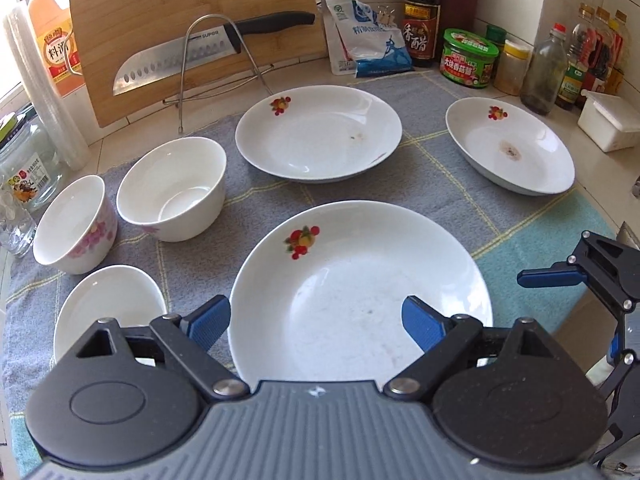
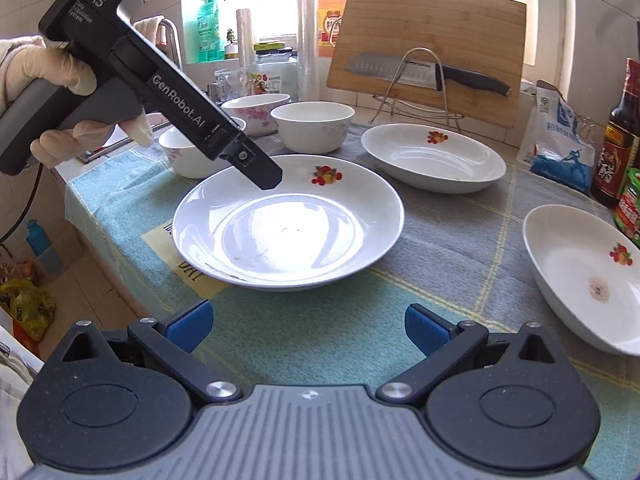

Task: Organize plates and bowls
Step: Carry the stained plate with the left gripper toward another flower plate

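Near plate: glazed ceramic, stiff, slick, breakable, some weight. Pinch rim at 6 o'clock. Left gripper spread, empty; right gripper spread, empty.

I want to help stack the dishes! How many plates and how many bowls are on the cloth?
Plates: 3, near, middle, right
Bowls: 3, flowered, plain, front-left
Total: 6
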A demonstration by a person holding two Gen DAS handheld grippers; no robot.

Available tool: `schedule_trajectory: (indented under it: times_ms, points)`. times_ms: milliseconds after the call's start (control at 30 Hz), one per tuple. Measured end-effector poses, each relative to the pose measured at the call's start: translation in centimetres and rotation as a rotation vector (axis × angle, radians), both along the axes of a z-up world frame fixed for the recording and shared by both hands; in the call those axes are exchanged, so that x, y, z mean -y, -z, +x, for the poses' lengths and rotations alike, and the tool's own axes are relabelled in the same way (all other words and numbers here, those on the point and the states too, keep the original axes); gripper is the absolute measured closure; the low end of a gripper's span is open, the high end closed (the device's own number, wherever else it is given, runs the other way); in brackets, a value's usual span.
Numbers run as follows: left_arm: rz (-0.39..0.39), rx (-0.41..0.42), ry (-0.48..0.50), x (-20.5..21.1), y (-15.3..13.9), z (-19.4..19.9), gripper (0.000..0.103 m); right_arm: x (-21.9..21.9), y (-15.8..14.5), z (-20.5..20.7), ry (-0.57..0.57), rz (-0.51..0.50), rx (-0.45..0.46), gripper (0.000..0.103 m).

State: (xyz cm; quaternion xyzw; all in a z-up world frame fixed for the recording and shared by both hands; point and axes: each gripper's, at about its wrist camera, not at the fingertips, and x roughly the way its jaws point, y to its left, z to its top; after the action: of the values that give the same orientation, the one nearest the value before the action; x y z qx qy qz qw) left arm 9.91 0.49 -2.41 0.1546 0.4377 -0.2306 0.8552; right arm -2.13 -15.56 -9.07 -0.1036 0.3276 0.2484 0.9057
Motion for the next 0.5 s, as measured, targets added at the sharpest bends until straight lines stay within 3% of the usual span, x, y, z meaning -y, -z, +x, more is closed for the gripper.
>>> schedule_trajectory:
  times_ms: [500]
  points:
    - [-0.021,-0.216,0.193,-1.0,2.6,6.6,0.011,-3.3,2.2,1.4,0.036,-0.047,0.004,0.0]
